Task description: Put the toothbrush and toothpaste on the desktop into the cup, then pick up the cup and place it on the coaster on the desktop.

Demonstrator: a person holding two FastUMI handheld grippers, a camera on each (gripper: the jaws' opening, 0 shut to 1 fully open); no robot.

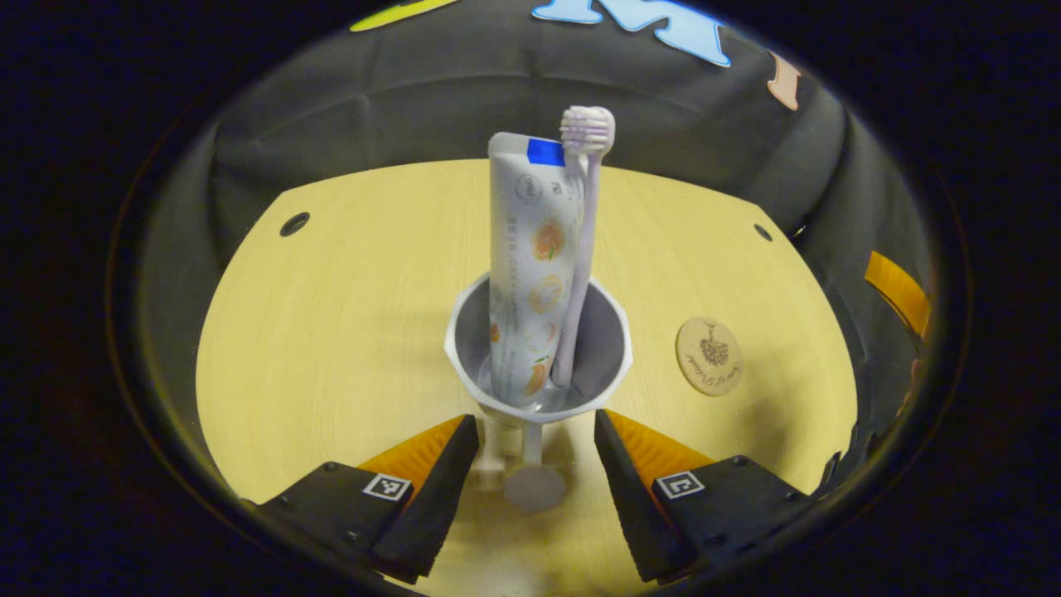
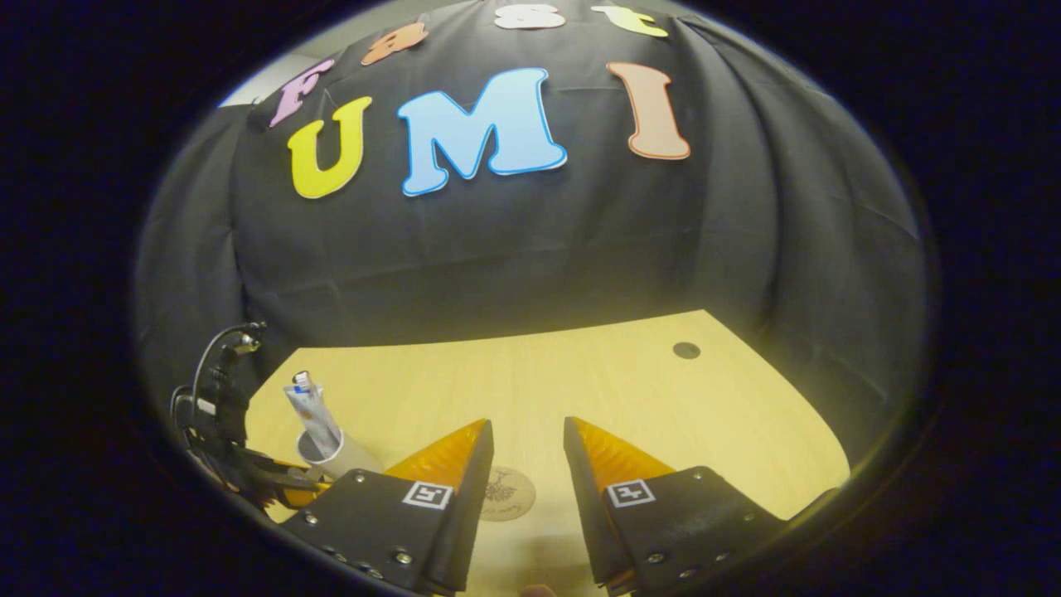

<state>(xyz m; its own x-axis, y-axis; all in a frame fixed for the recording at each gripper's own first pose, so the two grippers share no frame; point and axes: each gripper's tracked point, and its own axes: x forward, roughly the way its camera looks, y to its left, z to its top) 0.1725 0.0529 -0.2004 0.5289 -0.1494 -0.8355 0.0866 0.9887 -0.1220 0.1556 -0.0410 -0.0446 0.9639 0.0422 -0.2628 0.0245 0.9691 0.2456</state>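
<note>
A white cup (image 1: 609, 348) stands at the middle of the left gripper view. In it, upright, are a white toothpaste tube (image 1: 530, 265) printed with fruit and a pale pink toothbrush (image 1: 584, 249), bristles up. My left gripper (image 1: 537, 419) has a finger against each lower side of the cup. The round wooden coaster (image 1: 709, 356) lies on the desk to the cup's right. In the right gripper view the cup (image 2: 348, 456) and tube (image 2: 315, 419) sit far left, with the left gripper (image 2: 302, 481) at them. My right gripper (image 2: 526, 423) hovers open over the coaster (image 2: 506, 493), holding nothing.
The light wooden desk (image 1: 373, 332) has cable holes at its back left (image 1: 294, 224) and back right (image 1: 763, 232), the latter also seen as a hole (image 2: 686, 350) in the right gripper view. Black cloth walls close in behind and beside the desk.
</note>
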